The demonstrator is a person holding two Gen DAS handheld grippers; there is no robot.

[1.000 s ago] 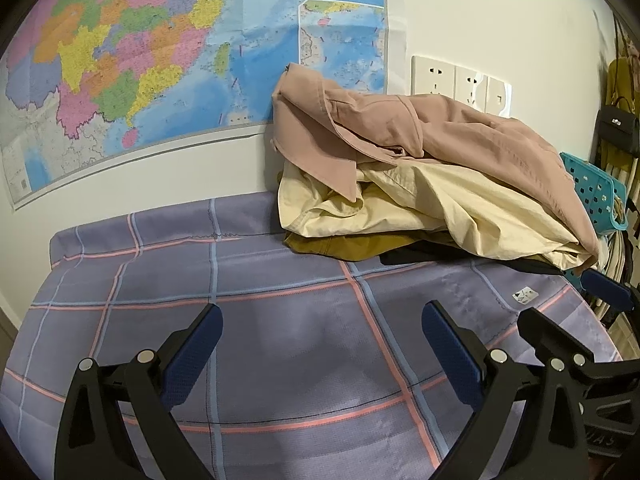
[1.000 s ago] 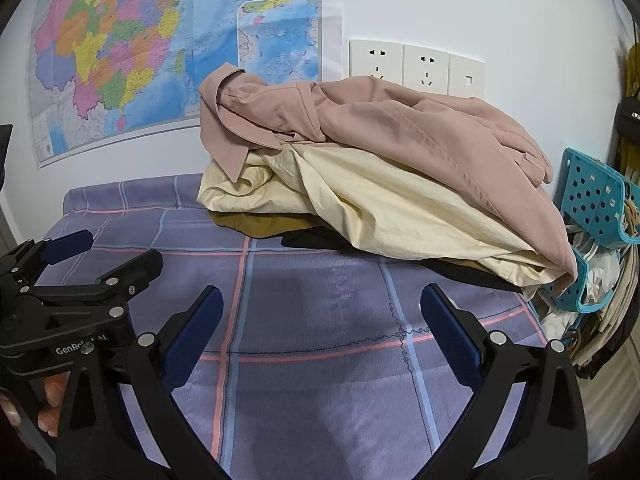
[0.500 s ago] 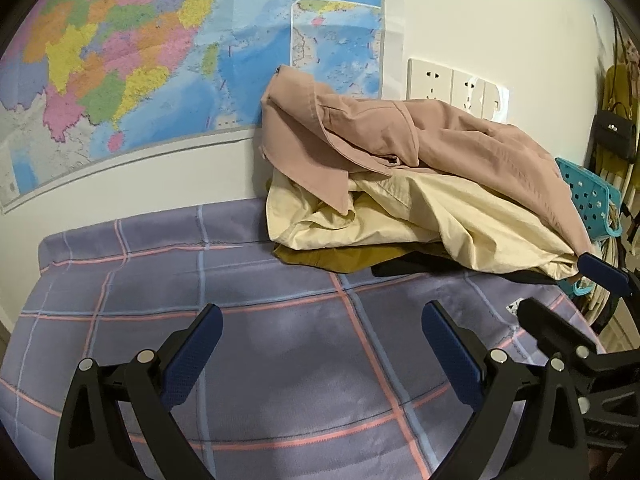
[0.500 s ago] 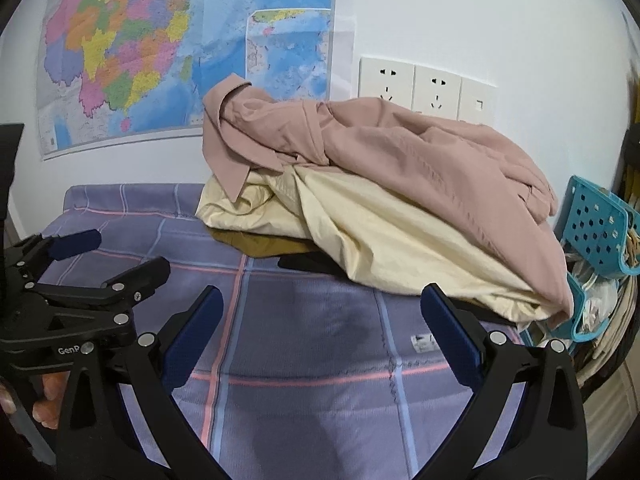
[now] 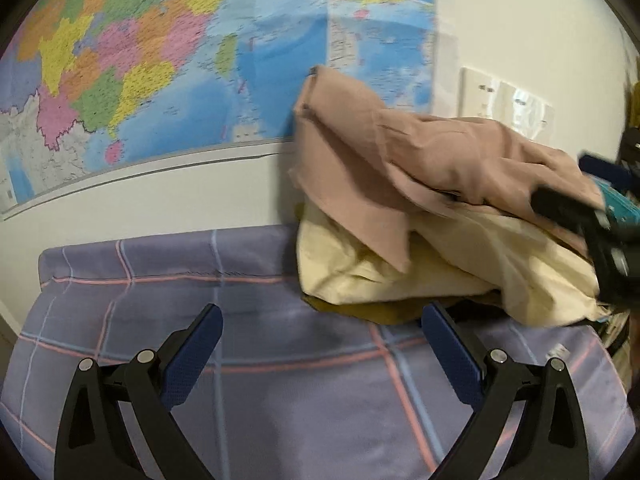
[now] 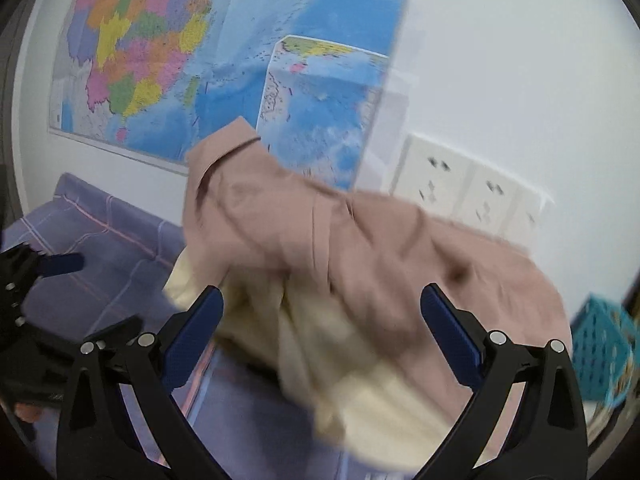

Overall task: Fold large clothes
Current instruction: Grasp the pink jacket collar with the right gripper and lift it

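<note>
Left wrist view: the left gripper (image 5: 320, 344) hangs over the plaid sheet (image 5: 248, 400), its blue fingers (image 5: 192, 352) wide apart with nothing between them. The clothes pile (image 5: 432, 216) lies far right on the sheet against the wall: a pink garment (image 5: 400, 160) on top, a cream one (image 5: 460, 268) under it, a mustard one (image 5: 368, 312) at the bottom. A map (image 5: 180, 60) covers the wall at far left, with sockets (image 5: 504, 100) to its right. The right gripper (image 5: 592, 216) shows blurred at the right edge, in front of the pile.

Right wrist view: the right gripper (image 6: 320, 340) is spread open just before the pile (image 6: 340, 280), empty. A teal basket (image 6: 604, 352) stands right of the pile. The left gripper (image 6: 44, 312) sits at the left edge.
</note>
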